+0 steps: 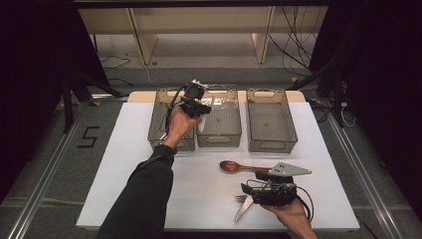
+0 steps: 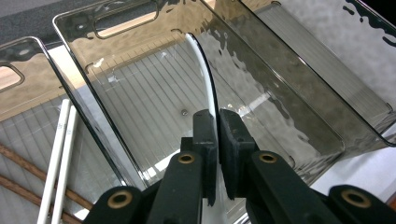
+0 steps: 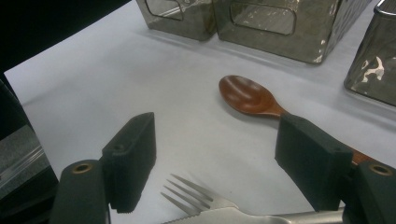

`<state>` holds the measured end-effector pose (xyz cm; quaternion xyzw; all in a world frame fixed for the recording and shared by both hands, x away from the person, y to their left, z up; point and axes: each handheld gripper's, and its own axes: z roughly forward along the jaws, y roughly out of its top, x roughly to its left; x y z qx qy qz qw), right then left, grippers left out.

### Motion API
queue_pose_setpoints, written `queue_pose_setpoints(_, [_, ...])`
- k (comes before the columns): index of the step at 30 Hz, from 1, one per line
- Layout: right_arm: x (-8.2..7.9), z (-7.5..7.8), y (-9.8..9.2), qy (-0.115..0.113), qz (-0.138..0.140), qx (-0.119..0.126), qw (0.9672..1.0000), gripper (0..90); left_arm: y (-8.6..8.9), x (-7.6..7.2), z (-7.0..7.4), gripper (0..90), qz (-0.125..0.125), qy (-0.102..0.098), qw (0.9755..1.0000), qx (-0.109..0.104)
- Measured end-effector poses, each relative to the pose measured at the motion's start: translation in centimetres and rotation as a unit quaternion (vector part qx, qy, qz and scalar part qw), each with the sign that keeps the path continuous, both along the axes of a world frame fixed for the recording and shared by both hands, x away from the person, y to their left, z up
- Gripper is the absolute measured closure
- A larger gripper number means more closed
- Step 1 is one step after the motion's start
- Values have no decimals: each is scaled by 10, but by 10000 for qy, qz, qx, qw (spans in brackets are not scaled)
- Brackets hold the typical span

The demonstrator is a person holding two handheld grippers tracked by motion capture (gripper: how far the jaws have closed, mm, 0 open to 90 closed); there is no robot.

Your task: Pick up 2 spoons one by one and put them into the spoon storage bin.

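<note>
My left claw (image 2: 217, 122) clamped on thin white curved plastic knife (image 2: 203, 77) above middle smoky clear bin (image 2: 299, 100), my right claw (image 3: 215, 154) apart, steel fork (image 3: 196, 198) between jaws, brown wooden spoon (image 3: 250, 95) just ahead.

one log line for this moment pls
left gripper: shut on white utensil over middle bin | right gripper: open above fork

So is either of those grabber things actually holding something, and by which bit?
The left gripper is shut on a thin white utensil, pinching its near end, above the middle bin. The right gripper is open and holds nothing.
</note>
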<state>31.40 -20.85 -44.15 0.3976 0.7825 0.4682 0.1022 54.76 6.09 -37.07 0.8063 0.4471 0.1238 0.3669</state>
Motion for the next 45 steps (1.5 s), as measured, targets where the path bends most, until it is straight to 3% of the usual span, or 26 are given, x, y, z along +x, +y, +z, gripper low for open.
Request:
queue_pose_setpoints(9, [0, 0, 1, 10, 8, 1, 10000, 299, -5, 1, -3, 850, -14, -132, 9999, 79])
queue_pose_setpoints(19, [0, 0, 0, 0, 12, 10, 10000, 299, -9, 3, -12, 846, -10, -88, 9999, 145])
queue_pose_setpoints(27, [-1, 0, 1, 14, 28, 25, 10000, 299, -10, 4, -19, 826, 70, -153, 9998, 72])
queue_pose_setpoints(29, [-1, 0, 1, 22, 24, 23, 10000, 298, -10, 4, -18, 745, 51, -124, 9999, 31])
queue_pose_setpoints(32, [-1, 0, 1, 23, 18, 21, 10000, 299, -9, 1, -10, 697, 23, -159, 9999, -18])
queue_pose_setpoints(36, [-1, 0, 1, 27, 14, 22, 10000, 299, -6, -4, 1, 586, -91, -62, 9999, -83])
queue_pose_setpoints(38, [-1, 0, 1, 23, 12, 22, 10000, 299, -3, -9, 7, 533, -139, -18, 9998, -106])
queue_pose_setpoints(43, [-1, 0, 1, 9, -2, 6, 10000, 299, 6, -25, 15, 426, -252, 160, 9988, -390])
queue_pose_setpoints(45, [-1, 0, 1, 8, 1, -2, 10000, 299, 8, -34, 16, 386, -332, 163, 9988, -330])
